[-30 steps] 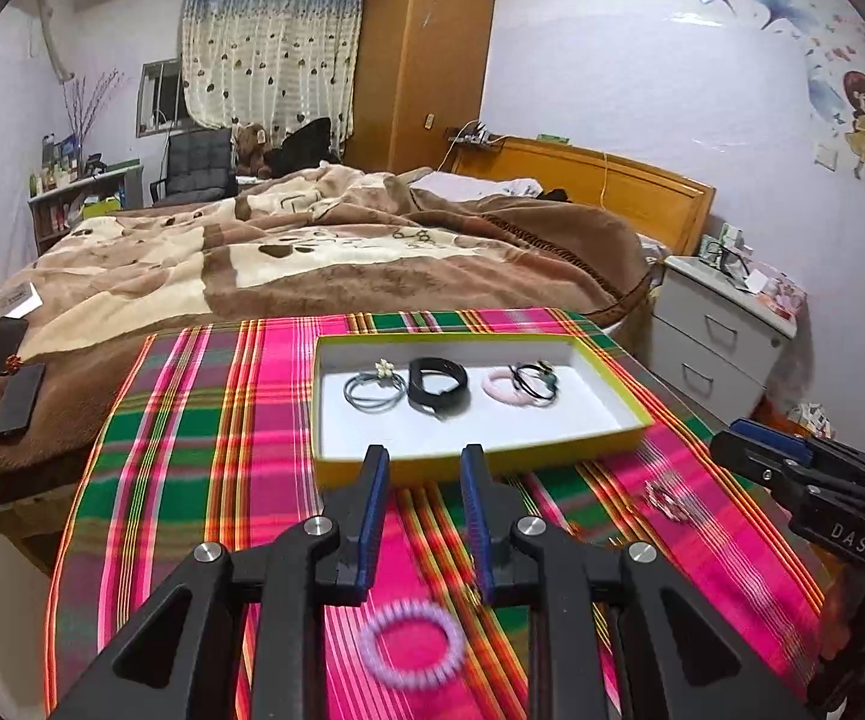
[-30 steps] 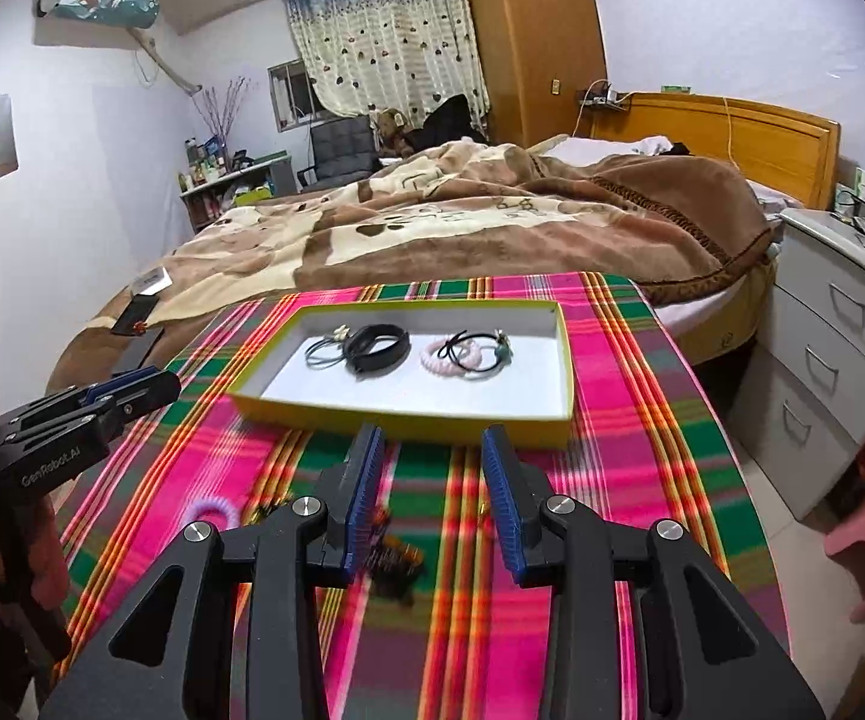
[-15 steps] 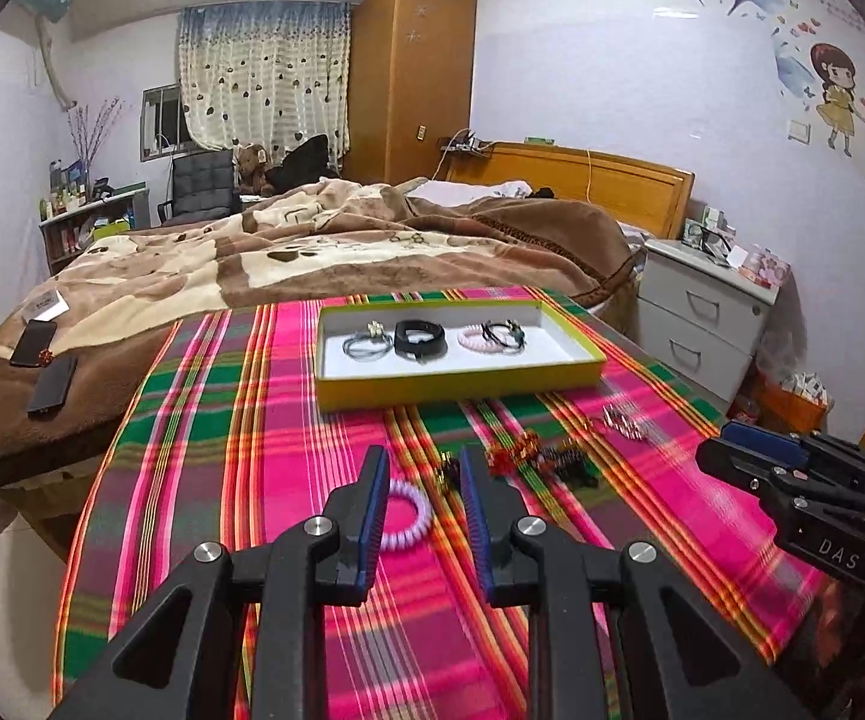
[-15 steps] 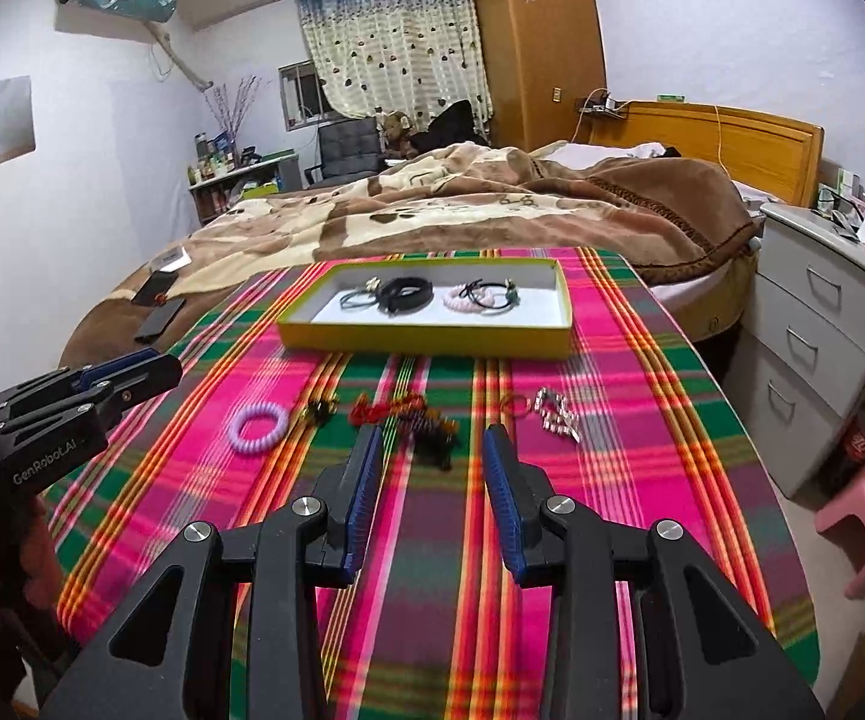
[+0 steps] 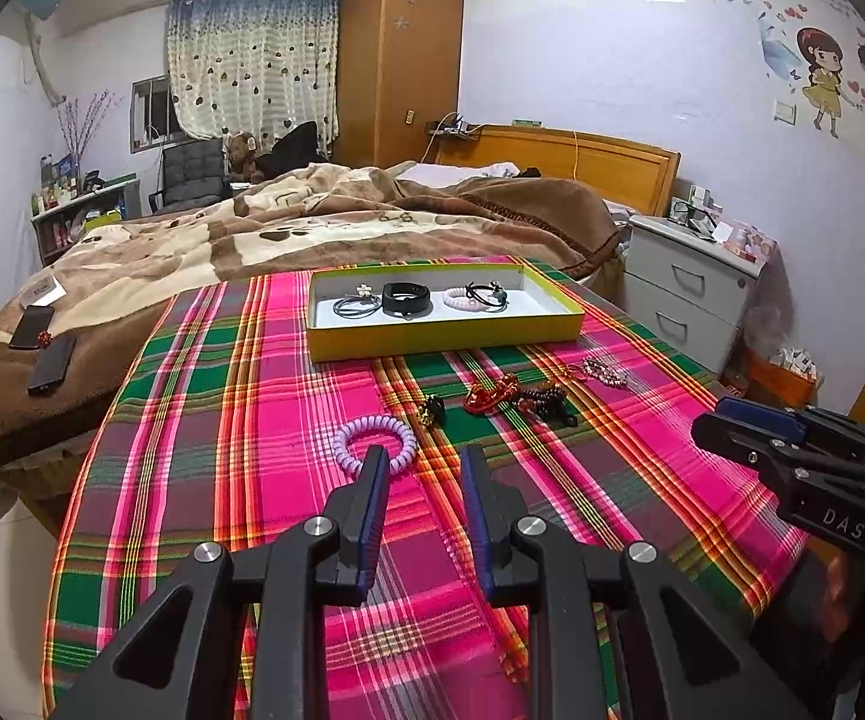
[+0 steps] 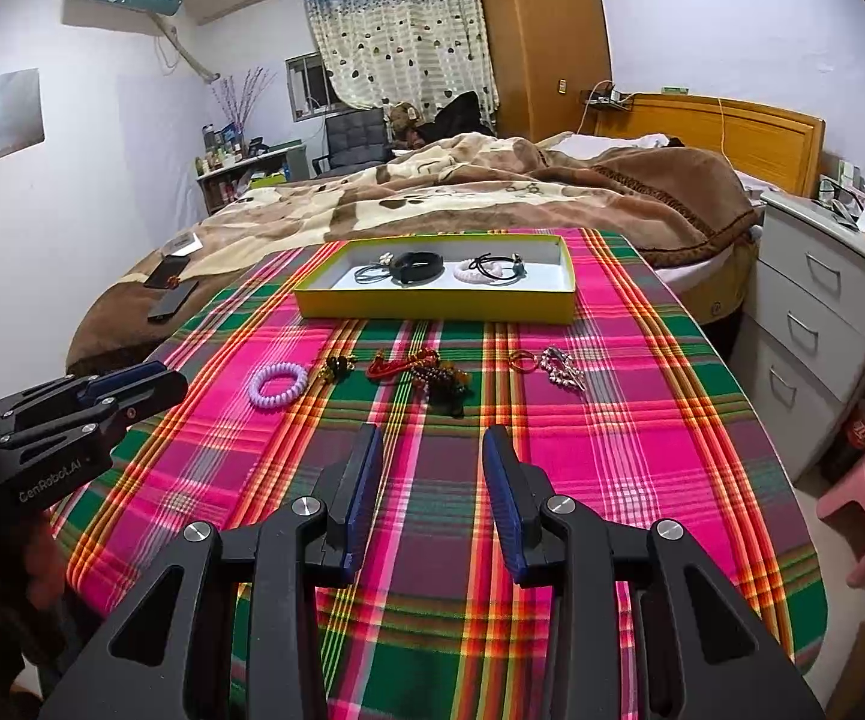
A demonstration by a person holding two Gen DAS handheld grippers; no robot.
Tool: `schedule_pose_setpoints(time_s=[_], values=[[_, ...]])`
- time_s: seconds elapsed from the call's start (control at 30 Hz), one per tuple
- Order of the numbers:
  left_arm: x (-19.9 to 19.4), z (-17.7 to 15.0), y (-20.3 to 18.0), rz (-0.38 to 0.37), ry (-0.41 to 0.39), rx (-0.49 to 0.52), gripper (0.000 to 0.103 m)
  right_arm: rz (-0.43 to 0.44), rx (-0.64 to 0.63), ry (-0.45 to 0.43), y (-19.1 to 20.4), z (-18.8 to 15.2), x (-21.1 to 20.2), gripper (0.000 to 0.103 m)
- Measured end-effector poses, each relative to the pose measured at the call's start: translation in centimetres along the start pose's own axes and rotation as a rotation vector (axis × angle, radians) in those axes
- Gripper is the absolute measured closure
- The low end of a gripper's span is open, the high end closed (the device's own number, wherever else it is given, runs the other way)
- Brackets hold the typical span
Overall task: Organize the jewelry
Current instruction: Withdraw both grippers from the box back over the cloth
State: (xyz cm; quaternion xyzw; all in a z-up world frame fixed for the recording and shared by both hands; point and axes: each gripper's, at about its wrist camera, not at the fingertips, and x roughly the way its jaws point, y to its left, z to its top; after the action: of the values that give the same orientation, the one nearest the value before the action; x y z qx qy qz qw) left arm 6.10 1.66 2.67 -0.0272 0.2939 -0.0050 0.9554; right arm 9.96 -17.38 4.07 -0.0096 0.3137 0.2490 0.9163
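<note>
Left wrist view first: my left tongs (image 5: 423, 468) hang over the bench with a clear gap between their blue pads, nothing in them, and the lilac spiral plastic hair tie (image 5: 376, 443) lies flat on the pink-and-green plaid cloth (image 5: 222, 396) right at the tip of the left pad, partly hidden by it. My right tongs (image 6: 432, 450) are likewise parted and empty, above bare cloth and well short of any piece.

The loose things sit in a rough row between me and the shallow yellow cardboard tray with a white floor (image 6: 432, 307): the lilac tie, a small dark clip-like piece with gold (image 6: 336, 367), a red beaded cord (image 6: 399, 363) tangled against a string of dark brown beads (image 6: 447, 381), and off to the right a silver bead bracelet (image 6: 561, 367) beside a thin red ring (image 6: 522, 361). Four bands already lie inside the tray.

I judge the lilac tie light, springy and a bit slick — best pinched across one side of the coil, one pad inside the loop, one outside. The bead strings will be limp and slithery; I would pinch them at a bunched part, and the red and brown ones may lift together.
</note>
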Motion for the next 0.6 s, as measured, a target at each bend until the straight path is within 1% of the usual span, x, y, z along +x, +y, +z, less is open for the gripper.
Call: schedule_pose_setpoints(time_s=[0.3, 0.43, 0.6], values=[[0.8, -0.3, 0.5, 0.002, 0.022, -0.011, 0.079, 0.004, -0.013, 0.024, 0.3, -0.3, 0.6, 0.067], [1.5, -0.3, 1.1, 0.007, 0.035, -0.021, 0.079, 0.007, -0.015, 0.044, 0.3, -0.1, 1.4, 0.064], [2.8, -0.2, 1.9, 0.017, 0.064, -0.035, 0.079, 0.002, -0.022, 0.059, 0.3, 0.2, 2.4, 0.064]])
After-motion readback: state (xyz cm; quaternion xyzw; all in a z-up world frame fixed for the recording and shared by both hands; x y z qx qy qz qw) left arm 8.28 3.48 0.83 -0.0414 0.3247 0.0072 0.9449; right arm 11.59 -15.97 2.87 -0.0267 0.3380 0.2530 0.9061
